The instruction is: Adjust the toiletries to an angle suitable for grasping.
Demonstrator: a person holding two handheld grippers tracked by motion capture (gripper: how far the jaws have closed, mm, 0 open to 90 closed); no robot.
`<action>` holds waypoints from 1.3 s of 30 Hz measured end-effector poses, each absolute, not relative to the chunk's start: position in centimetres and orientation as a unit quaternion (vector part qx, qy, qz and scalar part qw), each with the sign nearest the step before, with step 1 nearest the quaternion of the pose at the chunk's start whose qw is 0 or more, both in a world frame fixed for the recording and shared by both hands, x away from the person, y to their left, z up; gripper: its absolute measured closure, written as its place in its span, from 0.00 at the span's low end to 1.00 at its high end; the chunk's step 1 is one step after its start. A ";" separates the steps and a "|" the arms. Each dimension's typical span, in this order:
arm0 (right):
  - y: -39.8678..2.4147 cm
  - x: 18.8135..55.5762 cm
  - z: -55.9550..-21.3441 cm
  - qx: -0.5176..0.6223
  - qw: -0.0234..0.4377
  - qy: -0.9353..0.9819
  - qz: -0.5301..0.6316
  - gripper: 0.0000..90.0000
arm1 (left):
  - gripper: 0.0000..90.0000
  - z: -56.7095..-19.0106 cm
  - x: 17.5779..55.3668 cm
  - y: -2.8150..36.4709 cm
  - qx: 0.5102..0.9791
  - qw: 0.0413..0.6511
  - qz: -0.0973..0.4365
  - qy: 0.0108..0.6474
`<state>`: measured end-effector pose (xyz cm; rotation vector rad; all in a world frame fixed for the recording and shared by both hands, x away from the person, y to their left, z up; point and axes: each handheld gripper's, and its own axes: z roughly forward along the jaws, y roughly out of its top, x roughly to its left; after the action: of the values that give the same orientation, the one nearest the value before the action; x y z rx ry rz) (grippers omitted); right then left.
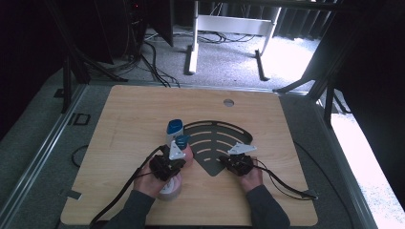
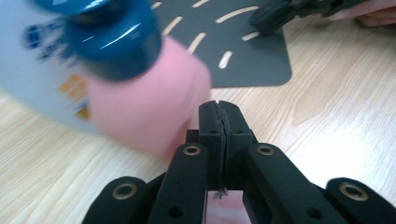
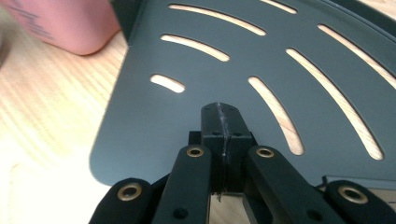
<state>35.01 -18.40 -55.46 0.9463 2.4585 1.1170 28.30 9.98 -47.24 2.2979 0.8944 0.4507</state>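
- The pink bottle (image 2: 149, 112) with a dark blue cap (image 2: 114, 39) stands on the wooden table (image 1: 129, 119), just beside the left edge of the slotted black corner shelf (image 3: 261, 74).
- A white bottle (image 1: 174, 130) (blue-capped too) stands right behind it.
- The left gripper (image 2: 219, 116) sits just beside the pink bottle, jaws pressed together on nothing.
- The right gripper (image 3: 220, 119), likewise closed and empty, hangs over the shelf's pointed corner.

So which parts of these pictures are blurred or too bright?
High view: floor beyond the table is washed out at the right. Left gripper view: the pink bottle and white bottle are blurred, the shut left gripper sharp. Right gripper view: the pink bottle is soft, the dark slotted shelf clear.
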 end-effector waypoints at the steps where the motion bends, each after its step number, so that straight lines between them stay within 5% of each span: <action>1: -18.4 34.9 -55.3 0.325 0.139 0.851 0.389 1.00 | 0.99 -47.1 28.1 10.5 0.869 0.312 0.173 0.343; 20: -19.0 32.3 -53.7 0.294 0.133 0.858 0.398 1.00 | 1.00 -48.0 24.8 17.8 0.838 0.291 0.184 0.423; 39: -19.6 31.1 -53.5 0.290 0.137 0.862 0.392 1.00 | 1.00 -50.6 24.2 17.1 0.856 0.286 0.135 0.409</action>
<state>31.08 -19.65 -53.48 0.8383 2.4948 1.1343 24.23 17.11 -50.61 2.2894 1.0924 0.3596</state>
